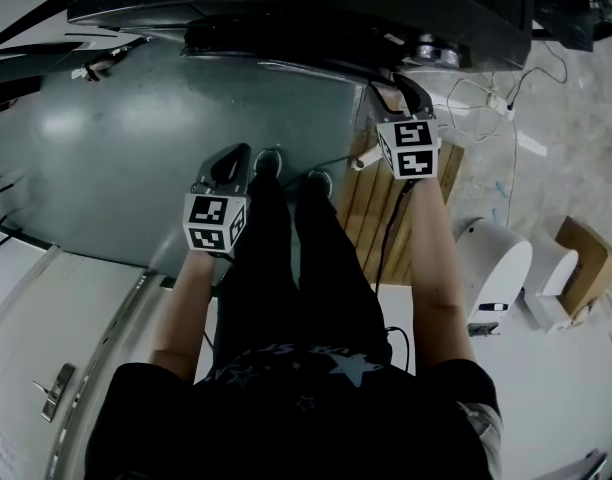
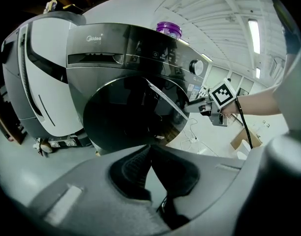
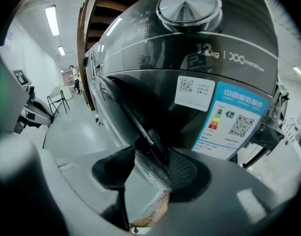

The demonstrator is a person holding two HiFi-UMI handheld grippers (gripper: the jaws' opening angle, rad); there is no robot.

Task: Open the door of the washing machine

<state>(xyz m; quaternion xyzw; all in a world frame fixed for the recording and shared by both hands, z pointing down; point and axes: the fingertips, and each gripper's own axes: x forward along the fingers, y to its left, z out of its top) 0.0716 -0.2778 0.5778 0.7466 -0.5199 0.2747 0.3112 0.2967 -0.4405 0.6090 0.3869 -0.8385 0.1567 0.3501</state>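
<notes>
Now the right gripper (image 3: pixel 153 154) has its jaws wide, one on each side of the door's edge (image 3: pixel 150 137). I cannot see the pads (image 3: pixel 187 168) squeeze the edge yet. So I think the step is to grab that edge and pull.

To do it well, the jaws should close firmly and reach far enough over the edge, because it looks smooth and slippery. The pull should be slow and steady. It should go round in a curve, the way a door swings, and not straight back. The latch may let go with a pop, so a gentle start is best.

The left gripper (image 2: pixel 149 149) hangs lower, in front of the machine. Its jaws are pinched together and hold nothing. It should keep out of the way when the door swings out.

The washing machine (image 2: pixel 116 48) stands right in front of the person, on a grey floor (image 1: pixel 106 138). Its door (image 2: pixel 131 114) is on the front and looks shut. The door is big, round and dark, and shiny like a black mirror. The machine's body is dark grey and glossy too. A round silver knob (image 3: pixel 189 4) sits near the top, with fine rings on its face. A flat blue and white sticker (image 3: pixel 234 119) is stuck on the front. The gripper pads are black, with tiny ridges, and look like rubber. Some wooden planks (image 1: pixel 381 203) lie by the person's feet.
</notes>
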